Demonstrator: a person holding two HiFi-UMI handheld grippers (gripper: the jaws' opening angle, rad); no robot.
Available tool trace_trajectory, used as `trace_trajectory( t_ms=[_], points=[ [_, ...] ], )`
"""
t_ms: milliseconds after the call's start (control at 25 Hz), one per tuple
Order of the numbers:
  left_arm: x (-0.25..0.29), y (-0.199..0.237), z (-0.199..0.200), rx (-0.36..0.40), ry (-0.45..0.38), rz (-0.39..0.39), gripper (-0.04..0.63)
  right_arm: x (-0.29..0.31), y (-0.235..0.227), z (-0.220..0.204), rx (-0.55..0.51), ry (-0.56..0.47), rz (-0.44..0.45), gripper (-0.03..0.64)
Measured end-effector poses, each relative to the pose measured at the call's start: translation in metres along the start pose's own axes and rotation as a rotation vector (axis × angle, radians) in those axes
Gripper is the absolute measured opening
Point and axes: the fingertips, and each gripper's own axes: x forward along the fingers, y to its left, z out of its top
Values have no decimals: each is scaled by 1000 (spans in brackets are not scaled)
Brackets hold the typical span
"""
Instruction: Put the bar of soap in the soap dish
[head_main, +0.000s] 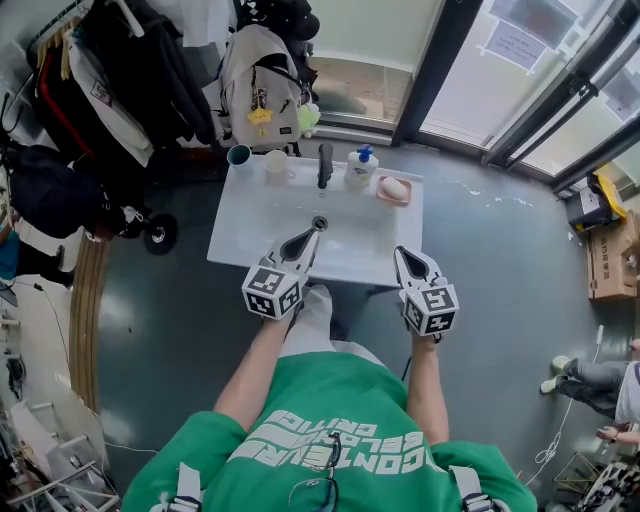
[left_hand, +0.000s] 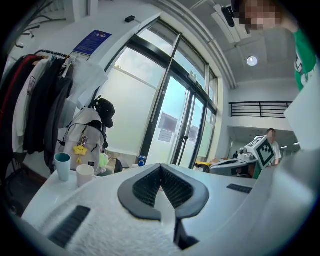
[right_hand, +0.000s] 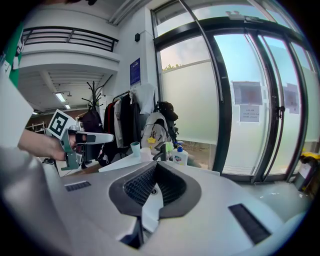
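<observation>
Both left gripper (head_main: 310, 237) and right gripper (head_main: 401, 254) hovered pressed together, empty; bar of soap (head_main: 394, 186) seemingly already lay in soap dish (head_main: 381, 197), needing only withdrawal.

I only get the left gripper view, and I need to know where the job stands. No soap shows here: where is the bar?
Observer: The head view shows the soap bar lying in the pink soap dish, at the sink's right rear corner.
Operator: Is the right hand-held gripper carrying anything?
Observer: No. In its own view the right hand-held gripper has its jaws together with nothing between them.
Operator: Where is my left one over the sink?
Observer: The left hand-held gripper points at the basin, with its tip just in front of the drain.
</observation>
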Motion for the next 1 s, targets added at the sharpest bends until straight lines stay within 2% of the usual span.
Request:
trace_trajectory(
  t_ms=[1000],
  points=[
    [3, -7, -3, 8, 7, -27, 8, -7, -1, -1, 3, 1, -18, 12]
  ],
)
